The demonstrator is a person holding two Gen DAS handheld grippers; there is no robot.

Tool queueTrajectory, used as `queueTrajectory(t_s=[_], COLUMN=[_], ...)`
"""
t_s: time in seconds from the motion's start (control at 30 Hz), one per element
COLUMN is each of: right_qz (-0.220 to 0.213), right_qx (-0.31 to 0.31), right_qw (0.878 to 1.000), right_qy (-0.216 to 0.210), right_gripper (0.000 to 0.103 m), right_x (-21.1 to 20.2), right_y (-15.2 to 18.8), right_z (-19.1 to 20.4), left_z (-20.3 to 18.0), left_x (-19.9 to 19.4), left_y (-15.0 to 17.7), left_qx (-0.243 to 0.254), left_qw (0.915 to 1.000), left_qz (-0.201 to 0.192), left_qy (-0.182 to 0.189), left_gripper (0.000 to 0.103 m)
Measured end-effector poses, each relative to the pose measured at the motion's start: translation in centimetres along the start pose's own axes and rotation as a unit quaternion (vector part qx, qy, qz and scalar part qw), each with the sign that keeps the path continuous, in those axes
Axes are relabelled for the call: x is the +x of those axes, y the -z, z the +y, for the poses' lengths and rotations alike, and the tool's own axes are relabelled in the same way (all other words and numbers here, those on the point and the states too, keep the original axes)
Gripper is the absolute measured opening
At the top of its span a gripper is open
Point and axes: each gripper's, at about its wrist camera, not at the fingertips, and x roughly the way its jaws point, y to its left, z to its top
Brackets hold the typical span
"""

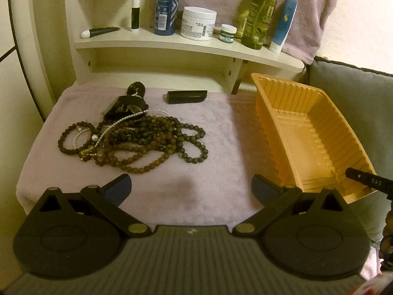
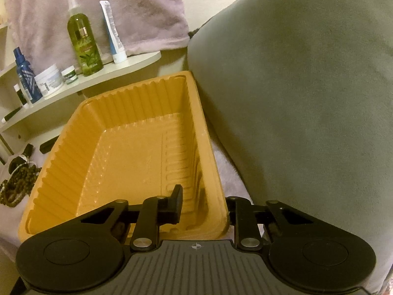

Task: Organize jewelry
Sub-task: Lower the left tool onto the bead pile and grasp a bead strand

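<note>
Two grippers noted: right gripper (image 2: 203,202) straddles the near right corner wall of the empty orange tray (image 2: 73,132), apparently steadying it, grasp unconfirmed, while left gripper (image 1: 191,189), released wide, faces the tangled bead necklaces (image 1: 137,142) on the towel (image 1: 221,127).

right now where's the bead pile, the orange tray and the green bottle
bead pile (image 1: 137,142), left wrist view, middle of the tangled strands
orange tray (image 2: 118,113), right wrist view, ribbed far wall
green bottle (image 1: 260,17), left wrist view, labelled body
</note>
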Motion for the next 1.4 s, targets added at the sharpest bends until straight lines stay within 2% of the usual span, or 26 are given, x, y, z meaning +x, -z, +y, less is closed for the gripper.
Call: queueTrajectory(t_s=[0.27, 0.6, 0.8, 0.9, 0.93, 0.97, 1.07, 1.23, 1.4], right_qz=[-0.030, -0.058, -0.054, -0.051, -0.052, -0.051, -0.049, -0.045, -0.041], right_qx=[-0.034, -0.074, -0.083, -0.085, -0.086, -0.086, -0.089, -0.091, -0.089], right_qw=[0.999, 0.994, 0.993, 0.992, 0.992, 0.992, 0.992, 0.991, 0.992], right_qy=[0.022, 0.058, 0.069, 0.075, 0.075, 0.076, 0.079, 0.082, 0.083], right_gripper=[0.005, 0.004, 0.005, 0.005, 0.004, 0.005, 0.004, 0.005, 0.005], right_x=[-1.9, -3.9, -4.2, -4.2, -4.2, -4.2, -4.0, -3.6, -3.2], right_y=[-1.1, -1.3, -1.4, -1.4, -1.4, -1.4, -1.4, -1.5, -1.6], right_z=[2.0, 5.4, 6.2, 6.5, 6.5, 6.5, 6.6, 6.6, 6.6], left_z=[1.5, 4.2, 5.8, 6.3, 6.5, 6.6, 7.0, 7.8, 8.1], left_x=[-0.4, 0.3, 1.8, 2.8, 3.0, 3.3, 4.0, 5.0, 5.9], left_y=[0.3, 1.1, 0.5, 0.3, 0.2, 0.2, 0.1, -0.2, -0.8], left_qx=[0.006, 0.049, 0.065, 0.060, 0.057, 0.054, 0.038, 0.018, 0.013], left_qw=[0.9995, 0.9956, 0.9942, 0.9954, 0.9956, 0.9957, 0.9965, 0.9973, 0.9967], left_qz=[-0.024, -0.059, -0.065, -0.057, -0.056, -0.055, -0.051, -0.041, -0.032], left_qy=[-0.018, -0.054, -0.056, -0.048, -0.049, -0.051, -0.055, -0.059, -0.073], left_gripper=[0.103, 0.100, 0.083, 0.062, 0.050, 0.042, 0.032, 0.021, 0.019])
